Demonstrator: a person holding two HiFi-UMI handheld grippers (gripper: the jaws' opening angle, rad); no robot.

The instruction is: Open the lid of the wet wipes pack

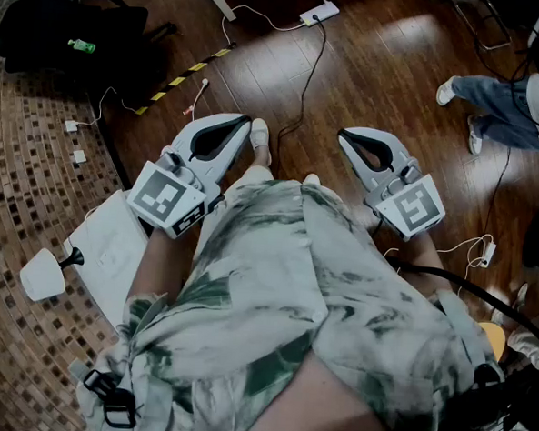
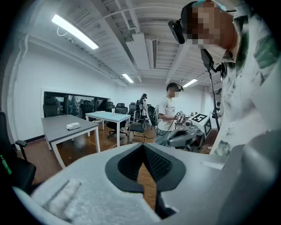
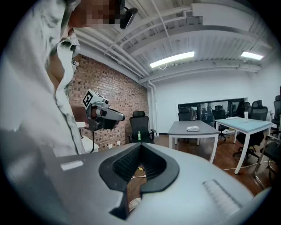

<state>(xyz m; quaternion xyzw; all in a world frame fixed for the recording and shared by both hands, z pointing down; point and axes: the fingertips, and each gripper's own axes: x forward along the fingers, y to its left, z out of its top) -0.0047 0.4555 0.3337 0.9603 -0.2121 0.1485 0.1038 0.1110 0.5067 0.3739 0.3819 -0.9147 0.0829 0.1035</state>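
Operator stands on the wooden floor [image 1: 380, 53], with both tools held low by the thighs and their noses pointing down and away.

Left gripper [image 1: 242, 124]: jaws drawn together at the tips. Only the dark hollow behind the pads lets a sliver of floor show through. Nothing is caught between them.

Right gripper [image 1: 347, 136]: same story, tips meeting, empty. Its own camera shows a loose cable [image 3: 139, 175] on the floor through the hollow, lying well beyond the jaws and not in them.

Across the room, well apart from the operator, stands a grey table [image 2: 55, 123]. On it lies a small pale bundle that is probably the wet wipes pack [image 2: 73, 126]. At this range it is too small to be sure, and no lid or flap can be made out. The right gripper view shows the same table and bundle from the other side.

A second person [image 2: 169, 112] works at a rig further back (no part in this).

Progress, as I judge it: none. Neither tool is near the pack, and the lid has not been touched. The whole job remains:
- walk to the table
- part the jaws
- steady the pack with one tool
- lift the flap with the other
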